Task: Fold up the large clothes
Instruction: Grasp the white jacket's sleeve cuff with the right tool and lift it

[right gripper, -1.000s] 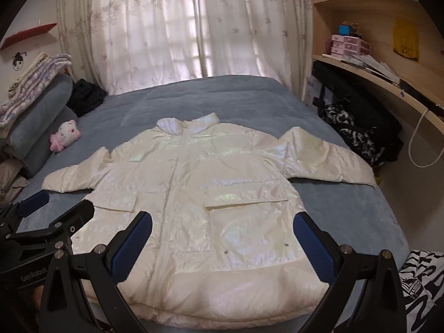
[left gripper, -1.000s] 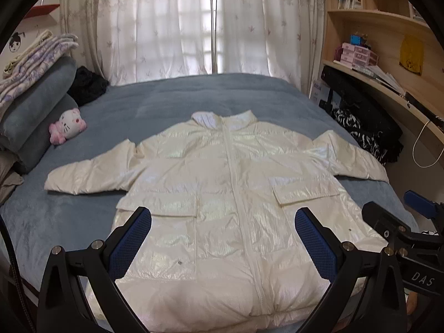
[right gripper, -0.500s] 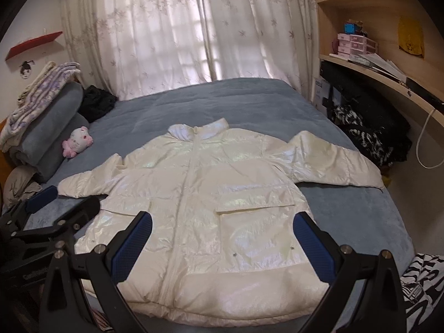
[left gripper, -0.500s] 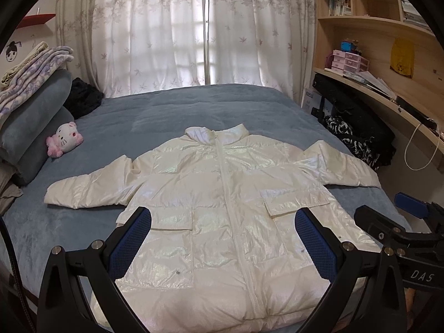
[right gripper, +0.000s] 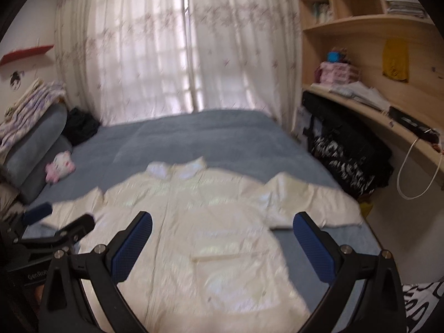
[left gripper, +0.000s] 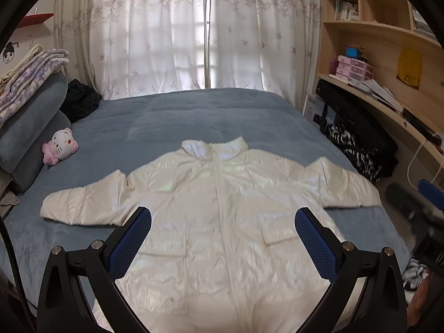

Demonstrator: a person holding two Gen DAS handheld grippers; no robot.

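The white coat [left gripper: 222, 222] is lying flat on the bed [left gripper: 194, 116], not folded yet. Both grippers, left gripper [left gripper: 222, 244] and right gripper [right gripper: 222, 247], are holding their fingers wide apart, gripping nothing.

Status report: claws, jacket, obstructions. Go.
Left claw open, right claw open, both empty. Shiny cream puffer jacket flat on blue bed, sleeves spread, unfolded. Nothing on it.

Blue-grey bed [left gripper: 194, 116], pink cat plush [left gripper: 60, 145] beside grey pillows [left gripper: 30, 127], floral sheer curtains [left gripper: 166, 36], wooden shelves [left gripper: 383, 33]
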